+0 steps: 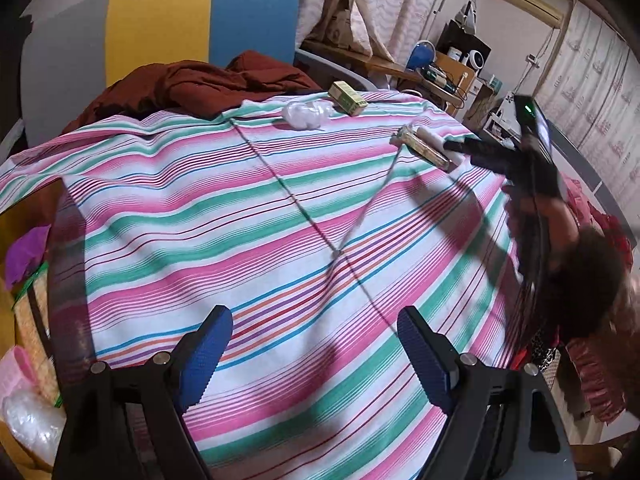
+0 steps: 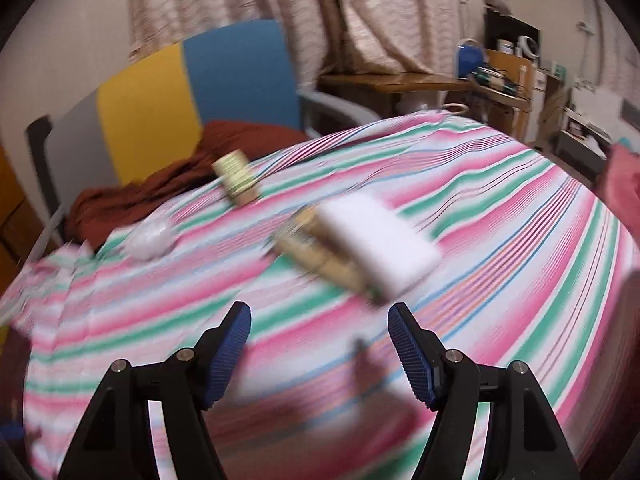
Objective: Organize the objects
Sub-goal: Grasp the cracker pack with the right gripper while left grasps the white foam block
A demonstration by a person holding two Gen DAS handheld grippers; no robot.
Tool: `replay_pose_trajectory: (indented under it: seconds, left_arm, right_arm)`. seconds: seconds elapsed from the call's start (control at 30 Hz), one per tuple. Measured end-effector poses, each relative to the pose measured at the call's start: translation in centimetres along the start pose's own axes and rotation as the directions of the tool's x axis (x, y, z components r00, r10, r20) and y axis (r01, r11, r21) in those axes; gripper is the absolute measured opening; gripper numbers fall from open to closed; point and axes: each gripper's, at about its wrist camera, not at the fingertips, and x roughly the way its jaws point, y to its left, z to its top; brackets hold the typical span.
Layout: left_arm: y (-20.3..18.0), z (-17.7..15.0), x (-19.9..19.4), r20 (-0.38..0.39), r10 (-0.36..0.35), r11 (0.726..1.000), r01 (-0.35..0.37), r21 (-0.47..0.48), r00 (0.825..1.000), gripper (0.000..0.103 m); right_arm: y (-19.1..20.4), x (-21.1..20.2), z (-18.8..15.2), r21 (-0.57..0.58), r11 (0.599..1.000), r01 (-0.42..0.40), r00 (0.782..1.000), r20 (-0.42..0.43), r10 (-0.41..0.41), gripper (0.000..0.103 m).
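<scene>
1. Left gripper (image 1: 316,354) hovers over the striped cloth (image 1: 248,216) on the bench, jaws spread, empty.
2. Right gripper (image 2: 320,350) has its jaws parted, nothing between them.
3. A white block (image 2: 378,242) touches a tan packet (image 2: 320,254); a small box (image 2: 236,178) and a clear bag (image 2: 150,242) lie near the far edge.

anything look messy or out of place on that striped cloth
Nothing is spilled or broken. The odd bits: a dark red garment is bunched in a heap at the far edge of the striped cloth, and the white block lies askew, pressed against the tan packet. The small green box also sits skewed.
</scene>
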Motion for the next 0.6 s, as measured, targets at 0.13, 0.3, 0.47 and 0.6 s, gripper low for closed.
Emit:
replay_pose_trajectory:
  seconds: [0.13,0.3,0.47,0.6]
  left_arm:
    - [-0.2,0.1,-0.1,-0.002,0.006,1.0,-0.006,0.002,1.0,0.086]
    - [0.7,0.0,-0.1,-0.015,0.016,0.999,-0.017,-0.031,1.0,0.086]
    - [1.1,0.3,0.5,-0.013,0.011,0.998,-0.011,-0.061,1.0,0.086]
    - [0.2,0.5,0.9,-0.011,-0.006,1.0,0.006,-0.027,1.0,0.086]
  right_arm:
    - [-2.4,2.8,3.6,0.031,0.999,0.031,1.0,-0.003,-0.031,0.074]
    - [-3.8,6.5,5.6,0.026,1.0,0.01,0.997,-0.078,-0.008,0.073]
    - [-2.4,5.6,4.4,-0.039,0.998,-0.053,0.997,-0.064,0.05,0.065]
    - [1.0,3.1,2.1,-0.111,0.981,-0.158,0.986,-0.063,0.152,0.062]
